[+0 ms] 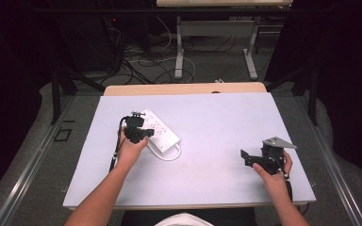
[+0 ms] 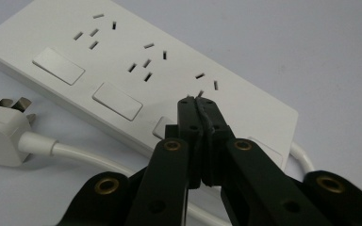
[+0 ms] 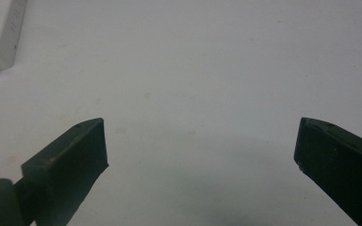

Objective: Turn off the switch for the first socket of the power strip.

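**Closed tongs aimed at a power strip switch — easy to miss**

The white power strip (image 1: 160, 130) lies flat on the table (image 1: 217, 179), left of centre, set at a slant, with its cord looped in front of it and its own plug (image 2: 2, 134) lying loose on the table just beside the strip's long edge. The left tongs (image 2: 198, 98) are clenched tight with nothing between them, tips pointing down at the strip's top face, right over the row of rocker switches (image 2: 117, 100) and just short of the third set of socket slots. From the left gripper view I can't tell if the tips are touching the plastic or hanging a hair above it.

My guess is the closed tips are meant to poke one of those switches. What could go wrong:

- The tips sit between a switch and the socket slots, so a straight push down may land on bare casing and flip nothing.
- A narrow tip could slip into a slot instead of hitting the rocker — bad habit, even with the plug out.
- The strip is light and nothing pins it. A slanted push likely skids it across the smooth table or tips its far edge up.

The right tongs (image 3: 200, 146) are spread wide and empty, resting low over bare table well off to the right, so they aren't bracing anything.
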